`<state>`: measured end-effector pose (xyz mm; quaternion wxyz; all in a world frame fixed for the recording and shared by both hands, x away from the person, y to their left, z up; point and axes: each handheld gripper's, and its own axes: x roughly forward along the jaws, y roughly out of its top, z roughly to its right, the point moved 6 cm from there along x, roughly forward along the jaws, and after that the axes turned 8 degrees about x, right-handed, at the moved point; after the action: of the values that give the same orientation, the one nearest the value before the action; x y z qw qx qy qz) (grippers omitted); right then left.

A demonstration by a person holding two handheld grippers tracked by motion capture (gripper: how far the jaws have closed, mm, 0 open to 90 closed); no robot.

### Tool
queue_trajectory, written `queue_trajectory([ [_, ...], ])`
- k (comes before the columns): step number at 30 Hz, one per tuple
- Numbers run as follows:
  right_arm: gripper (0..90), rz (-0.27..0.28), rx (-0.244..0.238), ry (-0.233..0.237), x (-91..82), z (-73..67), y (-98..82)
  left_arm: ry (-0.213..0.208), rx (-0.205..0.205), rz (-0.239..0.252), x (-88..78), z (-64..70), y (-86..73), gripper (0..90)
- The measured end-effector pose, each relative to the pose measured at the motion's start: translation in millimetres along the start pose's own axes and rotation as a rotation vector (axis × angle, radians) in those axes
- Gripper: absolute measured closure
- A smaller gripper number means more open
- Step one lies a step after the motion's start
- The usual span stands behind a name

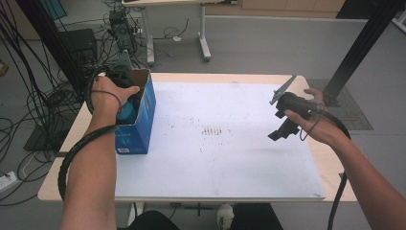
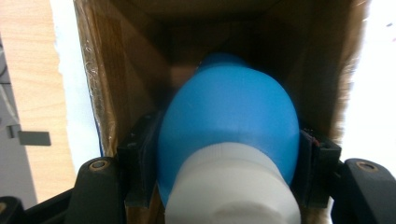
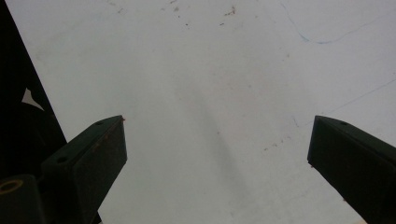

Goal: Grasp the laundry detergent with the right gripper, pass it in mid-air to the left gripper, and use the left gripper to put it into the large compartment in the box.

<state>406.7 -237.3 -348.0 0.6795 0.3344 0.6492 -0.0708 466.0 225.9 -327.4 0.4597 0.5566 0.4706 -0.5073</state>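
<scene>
At the far left of the high view, black cables (image 1: pixel 28 91) are trailing over the grey floor beside the table (image 1: pixel 57 187). Just right of them, at the left edge of the white sheet (image 1: pixel 230 158) covering the tabletop, an open blue cardboard box (image 1: pixel 139 127) is standing upright. The left hand (image 1: pixel 112 98) is reaching down into the box's open top, and the left gripper (image 2: pixel 229 140) is sitting inside it. In the left gripper view, the jaws are clamping both sides of a blue bulb (image 2: pixel 229 121) with a white neck (image 2: pixel 233 186); the bulb is sitting in the lower centre of the frame, within the box. The brown inner walls of the box are closing in on both sides, leaving little room around the jaws.

Across the middle of the high view, the sheet is carrying faint reddish marks (image 1: pixel 213 132). At centre right, the right hand (image 1: pixel 316 122) is holding the right gripper (image 1: pixel 280 129) above the sheet, well apart from the box. In the right gripper view its jaws are standing wide with nothing between them, pointing down at the bare white sheet. A black post (image 1: pixel 364 43) is rising at the upper right, beyond the table.
</scene>
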Motion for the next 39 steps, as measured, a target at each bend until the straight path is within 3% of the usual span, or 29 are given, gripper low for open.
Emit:
queue_trajectory([
  [2, 4.6, -0.002, 0.0, -0.001, -0.1, 0.1, -0.6, 0.002, 0.0, 0.021, 0.0, -1.1, 1.1, 36.3],
  [39, 4.6, -0.021, 0.008, -0.01, 1.4, 10.3, -3.1, -0.018, 0.005, 0.035, 4.1, -2.5, 8.6, 35.8],
])
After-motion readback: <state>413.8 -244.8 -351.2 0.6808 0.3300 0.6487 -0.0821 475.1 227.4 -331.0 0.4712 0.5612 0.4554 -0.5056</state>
